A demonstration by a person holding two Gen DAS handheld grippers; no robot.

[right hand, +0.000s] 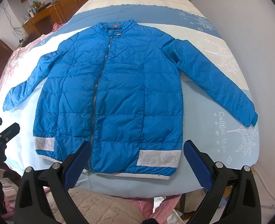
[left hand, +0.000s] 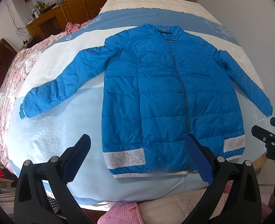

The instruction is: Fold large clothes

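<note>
The blue jacket [left hand: 171, 97] lies flat, front up and zipped, on the bed [left hand: 130, 16], ahead of our two grippers. We hold the left gripper [left hand: 139, 158] and right gripper [right hand: 137, 160] wide and empty over the hem, probably to plan the first fold. The left view shows the left sleeve [left hand: 62, 85] fully; the right view shows the right cuff [right hand: 249, 117], though fisheye bends the edges.

Blue puffer jacket [left hand: 167, 97] — flat, zipped, sleeves spread
</note>
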